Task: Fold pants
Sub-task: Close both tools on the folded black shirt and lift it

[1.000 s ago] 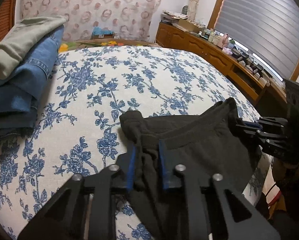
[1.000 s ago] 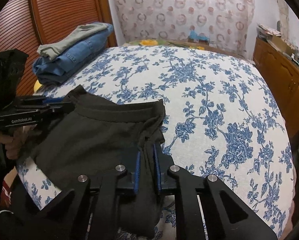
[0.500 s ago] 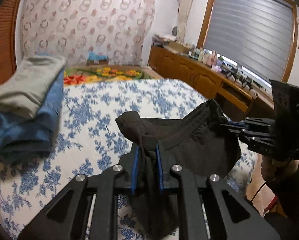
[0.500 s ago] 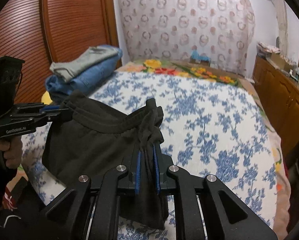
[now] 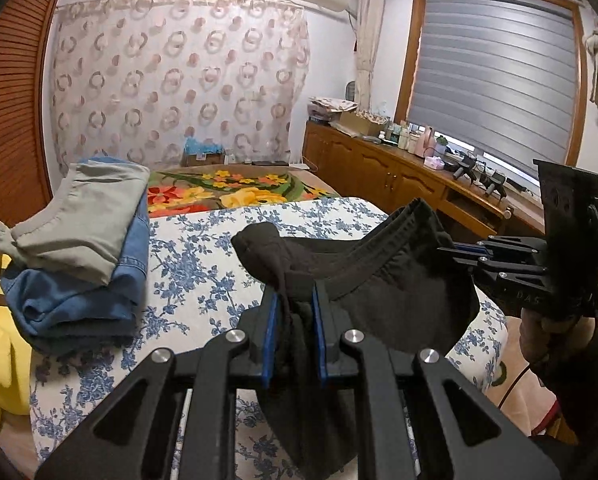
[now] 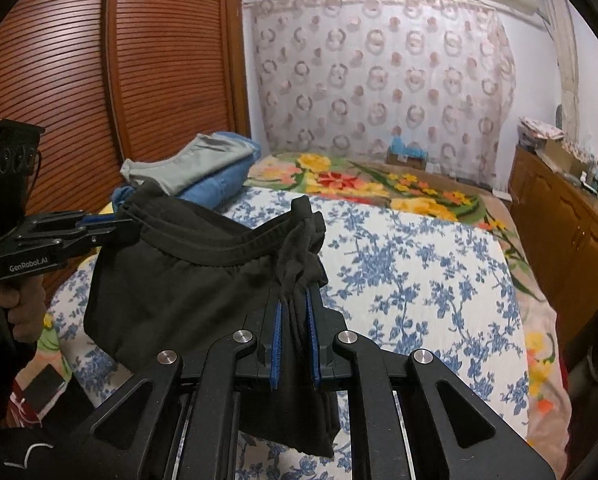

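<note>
Left wrist view: my left claw (image 5: 293, 320) is pinching a bunched corner of the black pants (image 5: 399, 292) at the waistband, blue pads pressed into the cloth, and the garment hangs in the air above the flowered bed (image 5: 203, 272), not lying on it. Across the sagging waistband my right claw (image 5: 455, 249) grips the opposite corner. The stack of folded clothes (image 5: 83, 248) sits well off to the left, so I judge there is room to lay the pants down beside it. Right wrist view: my right claw (image 6: 295, 320) is likewise clamped on a gathered wad of waistband and drawstring, with cloth trailing below the fingers. The band droops between the two claws, so to do this step well I would draw my hands apart until it runs straight, keep both at one height, and lower the legs onto the bed first, so the fabric lands flat rather than heaped.
</note>
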Motion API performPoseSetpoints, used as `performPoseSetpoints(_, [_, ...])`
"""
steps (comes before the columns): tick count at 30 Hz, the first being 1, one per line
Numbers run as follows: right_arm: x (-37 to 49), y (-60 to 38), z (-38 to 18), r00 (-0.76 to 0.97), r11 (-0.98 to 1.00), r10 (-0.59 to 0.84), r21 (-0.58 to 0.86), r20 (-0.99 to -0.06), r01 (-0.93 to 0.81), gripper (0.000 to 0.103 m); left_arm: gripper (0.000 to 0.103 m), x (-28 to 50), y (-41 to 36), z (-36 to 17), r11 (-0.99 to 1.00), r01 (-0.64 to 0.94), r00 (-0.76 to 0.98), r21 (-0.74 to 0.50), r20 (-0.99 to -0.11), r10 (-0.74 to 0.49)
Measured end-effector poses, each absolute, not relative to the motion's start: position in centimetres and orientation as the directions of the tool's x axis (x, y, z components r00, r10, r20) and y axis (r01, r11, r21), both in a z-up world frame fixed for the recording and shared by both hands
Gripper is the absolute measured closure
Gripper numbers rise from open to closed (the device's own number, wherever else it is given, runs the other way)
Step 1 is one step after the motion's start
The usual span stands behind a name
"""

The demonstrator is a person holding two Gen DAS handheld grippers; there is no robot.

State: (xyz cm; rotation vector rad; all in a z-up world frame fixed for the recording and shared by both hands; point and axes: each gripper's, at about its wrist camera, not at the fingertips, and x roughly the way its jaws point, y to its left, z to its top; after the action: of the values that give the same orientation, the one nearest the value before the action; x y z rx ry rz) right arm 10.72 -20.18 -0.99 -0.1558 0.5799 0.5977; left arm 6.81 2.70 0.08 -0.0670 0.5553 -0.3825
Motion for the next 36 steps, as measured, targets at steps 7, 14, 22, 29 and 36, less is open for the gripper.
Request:
performPoseSetpoints(7, [11.6, -19.3, -1.1, 0.668, 0.807, 0.493, 0.008, -0.557, -0.590, 0.095, 0.090, 7.4, 3.5, -0.7, 0.935, 0.314, 0.785, -0.165, -0.509, -0.353])
performPoseSetpoints(14, [13.4, -17.9, -1.7, 0.642, 0.786, 0.506, 0.002, -0.576, -0.618, 0.095, 0.090, 8.1, 4.6, -1.1, 0.943, 0.285, 0.796, -0.170, -0.507, -0.332])
performPoseSetpoints(22, [16.3, -15.6, -0.1, 0.628, 0.751, 0.530, -0.028, -0.570, -0.659, 0.095, 0.090, 9.7, 6.2, 0.6, 0.954, 0.250, 0.823, -0.164, -0.483, -0.299])
performPoseSetpoints(29, [19.0, -13.7, 1.6, 0.619, 0.731, 0.557, -0.027, -0.554, -0.682, 0.095, 0.090, 11.6, 8.2, 2.3, 0.962, 0.225, 0.842, -0.155, -0.467, -0.272])
performPoseSetpoints(36, [21.6, -11.7, 2.8, 0.611, 0.711, 0.573, -0.040, -0.547, -0.702, 0.095, 0.090, 12.4, 10.0, 3.3, 0.970, 0.205, 0.863, -0.134, -0.442, -0.244])
